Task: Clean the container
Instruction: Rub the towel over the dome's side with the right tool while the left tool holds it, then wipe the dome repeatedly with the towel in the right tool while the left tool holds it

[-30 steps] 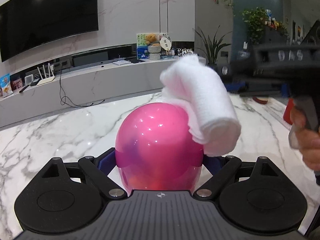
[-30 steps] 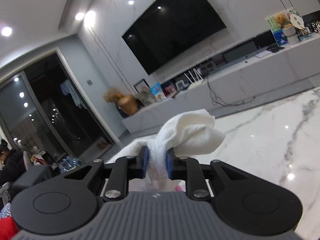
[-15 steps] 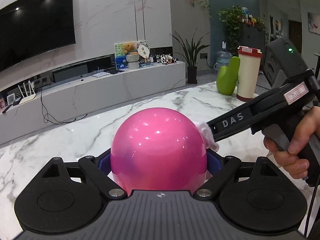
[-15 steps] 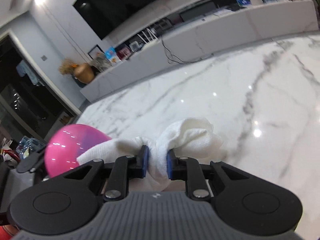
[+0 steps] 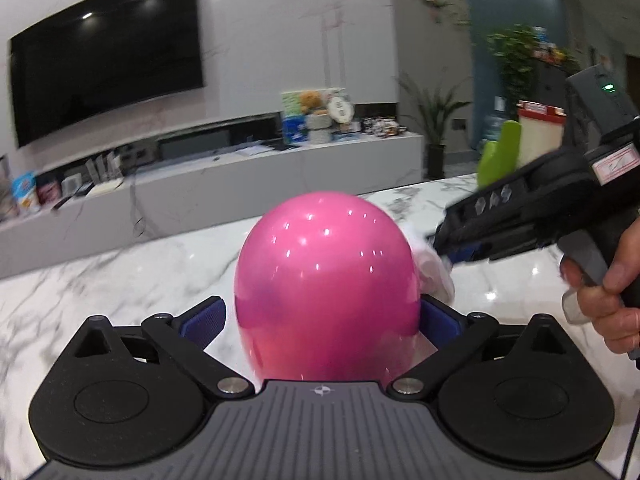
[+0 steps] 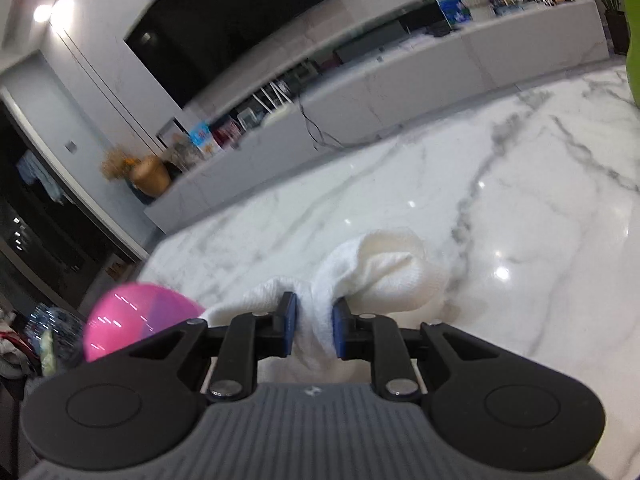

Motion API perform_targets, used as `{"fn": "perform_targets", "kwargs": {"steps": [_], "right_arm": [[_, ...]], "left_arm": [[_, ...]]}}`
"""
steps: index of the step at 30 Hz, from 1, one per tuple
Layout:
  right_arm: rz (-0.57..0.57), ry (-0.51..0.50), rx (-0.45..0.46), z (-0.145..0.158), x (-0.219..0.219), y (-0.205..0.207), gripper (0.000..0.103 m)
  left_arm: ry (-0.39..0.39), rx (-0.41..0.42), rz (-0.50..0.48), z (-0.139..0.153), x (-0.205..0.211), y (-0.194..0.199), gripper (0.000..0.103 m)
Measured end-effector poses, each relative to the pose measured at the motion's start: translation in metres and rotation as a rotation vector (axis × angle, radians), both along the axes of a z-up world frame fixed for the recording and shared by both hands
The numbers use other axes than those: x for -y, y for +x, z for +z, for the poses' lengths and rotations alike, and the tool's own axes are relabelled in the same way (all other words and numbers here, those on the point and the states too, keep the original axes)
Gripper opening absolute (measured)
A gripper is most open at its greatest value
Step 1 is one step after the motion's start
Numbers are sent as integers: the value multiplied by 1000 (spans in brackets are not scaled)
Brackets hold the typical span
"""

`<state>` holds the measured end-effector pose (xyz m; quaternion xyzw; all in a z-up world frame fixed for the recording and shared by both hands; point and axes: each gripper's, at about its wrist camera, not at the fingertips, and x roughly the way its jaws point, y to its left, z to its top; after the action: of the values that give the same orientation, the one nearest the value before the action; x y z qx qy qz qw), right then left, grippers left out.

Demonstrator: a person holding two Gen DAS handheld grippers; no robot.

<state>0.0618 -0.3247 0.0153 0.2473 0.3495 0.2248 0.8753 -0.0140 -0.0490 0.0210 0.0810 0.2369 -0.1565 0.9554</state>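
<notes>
My left gripper (image 5: 322, 320) is shut on a glossy pink round container (image 5: 326, 280), held above the marble table (image 5: 120, 280). My right gripper (image 6: 314, 328) is shut on a white cloth (image 6: 380, 272). In the left wrist view the right gripper (image 5: 452, 252) comes in from the right and presses the cloth (image 5: 434, 268) against the container's right side. In the right wrist view the container (image 6: 132, 316) shows at the lower left, beside the cloth.
A green object (image 5: 500, 152) and a white cup with a red lid (image 5: 540, 136) stand at the table's far right. A long TV console (image 5: 240, 180) runs behind the table. A person's hand (image 5: 608, 296) holds the right gripper's handle.
The cloth went from draped over the container's top right down to its right side. The right gripper dropped and swung toward the table. The left gripper kept hold of the container.
</notes>
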Motion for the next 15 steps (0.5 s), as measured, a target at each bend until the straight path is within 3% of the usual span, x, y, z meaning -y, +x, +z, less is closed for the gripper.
{"fn": "perform_targets", "kwargs": {"steps": [4,8,15], "right_arm": [[-1,128,134,26,10,-16,21],[50,229,249,44,13,-29,21],[122,211,251,48,-2,-31,21]], "left_arm": [[-15,-25,38,7,-1,-9,102],[-38,-35,-9,10,-2,-9,97],[-48,-48,-85,14,-10,11,88]]}}
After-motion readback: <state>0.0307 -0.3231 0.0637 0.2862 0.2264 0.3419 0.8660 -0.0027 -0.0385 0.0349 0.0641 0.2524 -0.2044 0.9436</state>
